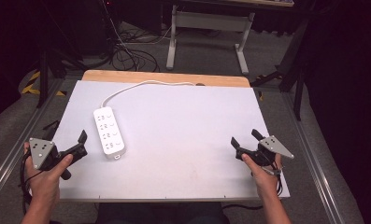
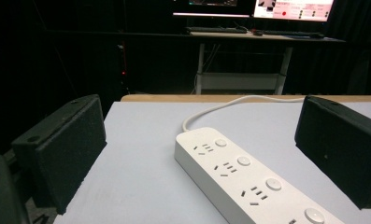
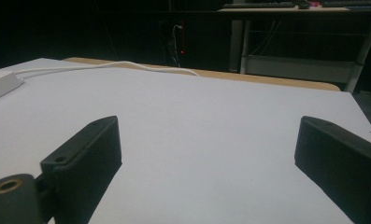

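Observation:
A white power strip [image 1: 109, 132] with several sockets lies on the left half of the white table top [image 1: 183, 140]. Its white cord [image 1: 141, 85] curves off toward the back edge. My left gripper [image 1: 67, 132] is at the table's left edge, just left of the strip, open and holding nothing. In the left gripper view the power strip [image 2: 248, 179] lies ahead between the wide black jaws of that gripper [image 2: 199, 121], untouched. My right gripper [image 1: 245, 138] hovers near the front right, open and holding nothing. In the right gripper view, that gripper [image 3: 209, 135] faces bare table, with the strip's end [image 3: 1, 84] far left.
A wooden strip [image 1: 164, 77] runs along the table's back edge. Metal rails [image 1: 314, 154] flank both sides. Beyond stand a white desk frame [image 1: 206, 32] and floor cables [image 1: 127, 51]. Monitors [image 2: 293, 8] glow in the dark background.

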The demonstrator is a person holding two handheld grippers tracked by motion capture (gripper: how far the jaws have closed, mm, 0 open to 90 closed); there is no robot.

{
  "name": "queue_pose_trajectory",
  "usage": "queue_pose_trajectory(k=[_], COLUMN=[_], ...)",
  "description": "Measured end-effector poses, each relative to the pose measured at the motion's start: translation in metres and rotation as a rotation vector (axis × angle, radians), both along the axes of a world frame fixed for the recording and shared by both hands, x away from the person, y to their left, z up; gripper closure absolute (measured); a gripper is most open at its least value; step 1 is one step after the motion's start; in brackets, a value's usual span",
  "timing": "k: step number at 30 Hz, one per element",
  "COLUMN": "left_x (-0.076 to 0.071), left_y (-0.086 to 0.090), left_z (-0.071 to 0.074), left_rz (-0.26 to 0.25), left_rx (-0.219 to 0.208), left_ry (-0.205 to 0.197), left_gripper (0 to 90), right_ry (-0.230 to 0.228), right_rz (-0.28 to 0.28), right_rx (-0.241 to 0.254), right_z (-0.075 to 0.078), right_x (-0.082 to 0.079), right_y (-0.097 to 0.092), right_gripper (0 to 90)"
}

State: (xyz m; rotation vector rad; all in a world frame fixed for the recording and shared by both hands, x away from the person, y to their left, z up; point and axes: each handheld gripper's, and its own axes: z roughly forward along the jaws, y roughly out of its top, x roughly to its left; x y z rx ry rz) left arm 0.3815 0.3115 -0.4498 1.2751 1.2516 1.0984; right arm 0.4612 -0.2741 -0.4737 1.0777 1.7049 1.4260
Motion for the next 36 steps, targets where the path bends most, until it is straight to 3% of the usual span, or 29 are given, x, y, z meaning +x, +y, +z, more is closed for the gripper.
queue_pose_trajectory(k=[17,20,24,29,36], left_x=[0.002,0.001,0.0,-0.003,-0.005], left_y=[-0.001,-0.001,0.0,0.005,0.009], left_z=[0.0,0.001,0.003,0.005,0.007], left_rz=[0.017,0.022,0.027,0.022,0.014], left_rx=[0.011,0.009,-0.004,-0.032,-0.032], left_ry=[-0.001,0.0,0.019,0.006,0.005], left_gripper=[8.5,12.9,33.4,65.9,86.4], right_ry=[0.004,0.005,0.006,0.008,0.004], right_rz=[0.0,-0.001,-0.002,-0.002,-0.001], right_rx=[0.002,0.004,0.006,0.013,0.009], right_z=[-0.001,-0.001,-0.001,0.0,0.0], right_x=[0.001,0.001,0.001,0.0,0.0], right_y=[0.0,0.0,-0.001,-0.002,0.0], right_gripper=[7.8,7.8,7.8,7.8,7.8])
